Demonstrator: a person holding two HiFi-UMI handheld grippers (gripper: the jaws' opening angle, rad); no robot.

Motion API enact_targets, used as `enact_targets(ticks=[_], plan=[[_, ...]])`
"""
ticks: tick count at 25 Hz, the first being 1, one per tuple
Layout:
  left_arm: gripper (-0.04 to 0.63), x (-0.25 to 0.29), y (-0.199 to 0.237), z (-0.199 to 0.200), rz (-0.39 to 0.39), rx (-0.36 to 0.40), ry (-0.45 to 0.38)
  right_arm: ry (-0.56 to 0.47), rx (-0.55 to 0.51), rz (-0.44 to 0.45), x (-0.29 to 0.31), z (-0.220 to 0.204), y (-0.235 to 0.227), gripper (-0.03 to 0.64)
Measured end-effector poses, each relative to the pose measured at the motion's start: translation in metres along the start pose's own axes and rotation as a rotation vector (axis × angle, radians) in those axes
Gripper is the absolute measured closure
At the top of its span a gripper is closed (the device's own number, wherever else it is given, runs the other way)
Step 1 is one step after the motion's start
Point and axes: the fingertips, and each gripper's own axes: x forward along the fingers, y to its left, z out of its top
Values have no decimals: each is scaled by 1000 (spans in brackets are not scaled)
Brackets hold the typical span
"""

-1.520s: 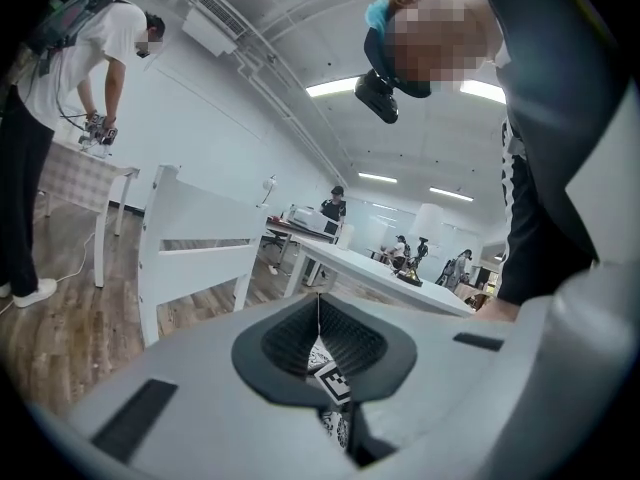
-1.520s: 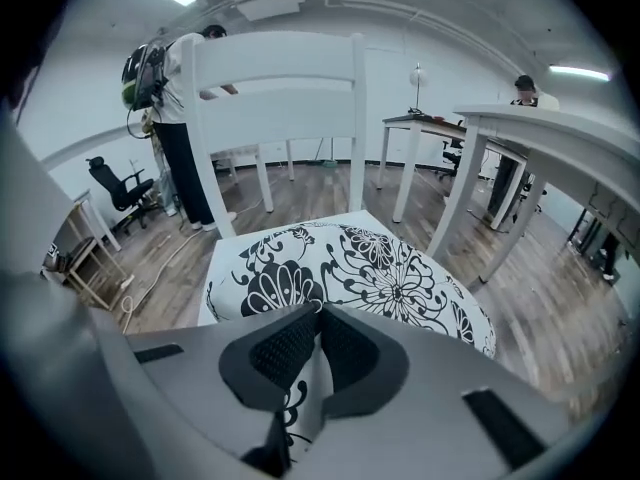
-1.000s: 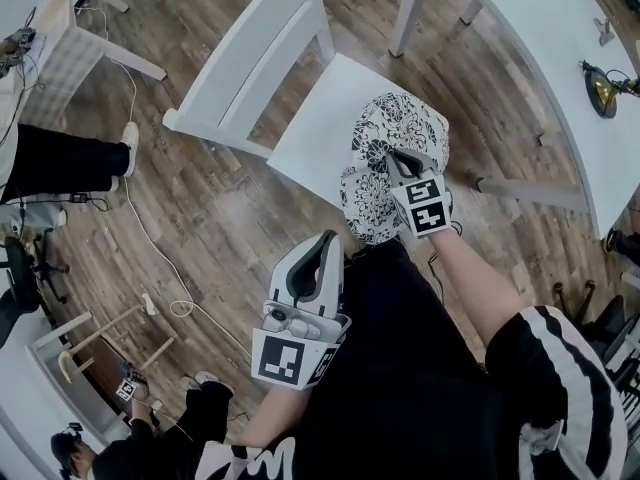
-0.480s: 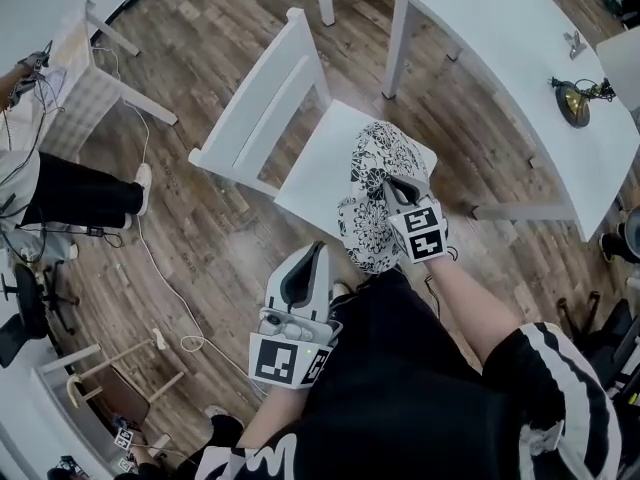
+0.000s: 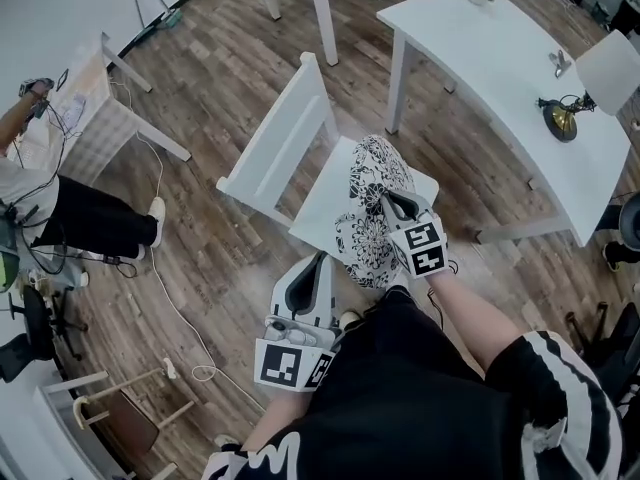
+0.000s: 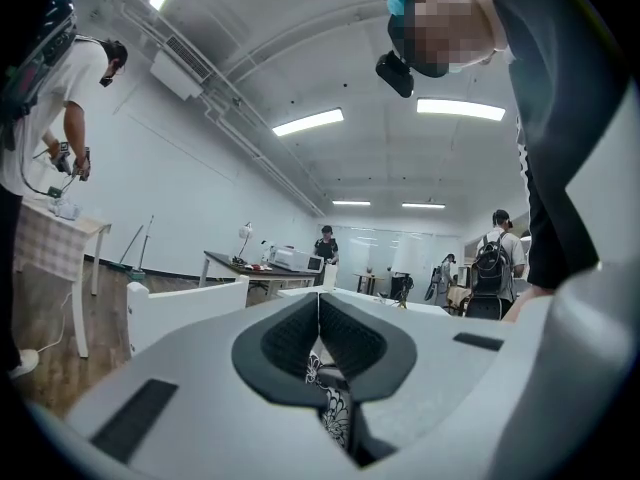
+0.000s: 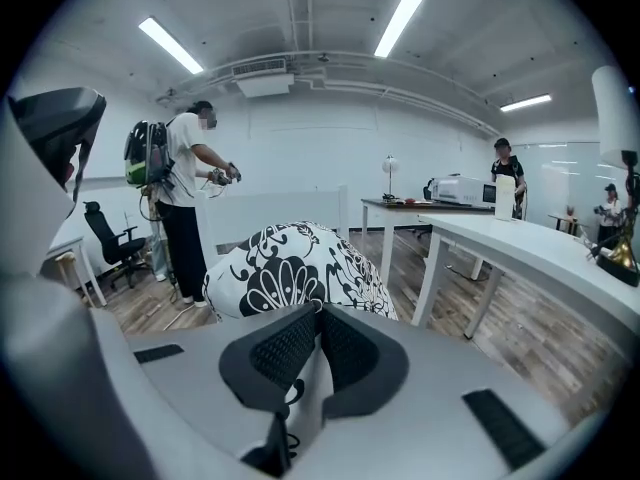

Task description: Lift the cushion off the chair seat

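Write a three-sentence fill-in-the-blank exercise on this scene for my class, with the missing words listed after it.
1. The right gripper is shut on the ____.
2. The chair is ____ in colour.
3. The lamp stands on the ____.
Missing words: cushion; white; table.

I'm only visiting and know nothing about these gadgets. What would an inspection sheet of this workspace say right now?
Surface: white chair seat, partly covered by the cushion.
Job's things: floral cushion, bunched up over the seat; whether it is clear of the seat cannot be told.
Clutter: desk lamp on the white table.
Grippers: right gripper shut on the cushion; left gripper shut, with cushion fabric between its jaws.
Cables: white cable trailing over the wooden floor.
Surroundings: person standing at the left beside a small table.
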Motion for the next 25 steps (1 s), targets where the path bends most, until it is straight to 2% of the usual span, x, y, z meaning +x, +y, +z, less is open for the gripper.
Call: enact_targets(ticks=[10,25], plan=[[589,-19,7,26,-19,29,-78,-87,-16,-2,-21,41,27,583],[589,-37,5,63,-73,90,-164,-311,36,-36,-84,118,51,583]])
